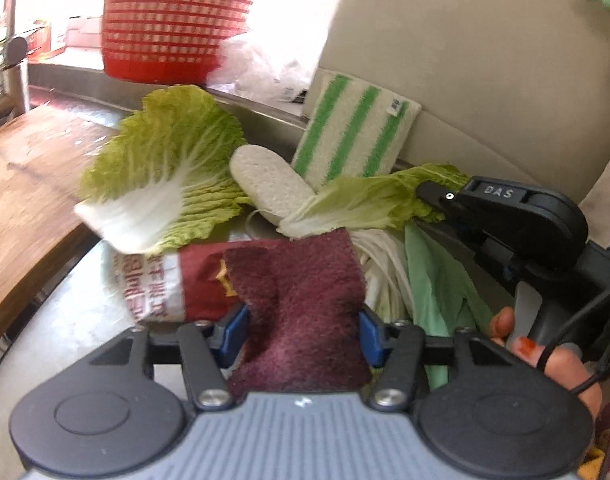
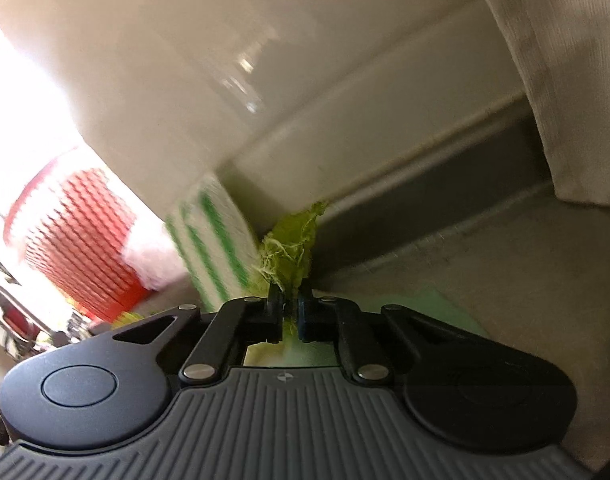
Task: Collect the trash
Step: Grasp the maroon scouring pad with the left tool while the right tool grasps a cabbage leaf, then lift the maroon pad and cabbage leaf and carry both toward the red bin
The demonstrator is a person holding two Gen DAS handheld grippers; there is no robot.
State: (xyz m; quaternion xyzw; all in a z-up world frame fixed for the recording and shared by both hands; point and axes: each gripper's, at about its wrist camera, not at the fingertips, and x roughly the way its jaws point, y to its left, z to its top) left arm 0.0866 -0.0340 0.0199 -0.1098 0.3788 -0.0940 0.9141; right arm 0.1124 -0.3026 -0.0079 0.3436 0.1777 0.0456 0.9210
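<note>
Left gripper (image 1: 301, 332) clamps a maroon scouring pad (image 1: 305, 304) above the counter (image 1: 77, 292). Right gripper (image 2: 291, 312) pinches a cabbage leaf (image 2: 293, 244). Mid-collection; both 2 pieces likely need carrying to a bin.

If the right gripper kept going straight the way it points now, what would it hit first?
Shut on a cabbage leaf, the right gripper points toward the metal backsplash ledge below the pale wall. Probably that ledge first; the green-striped cloth lies just left. Depth is unclear.
</note>
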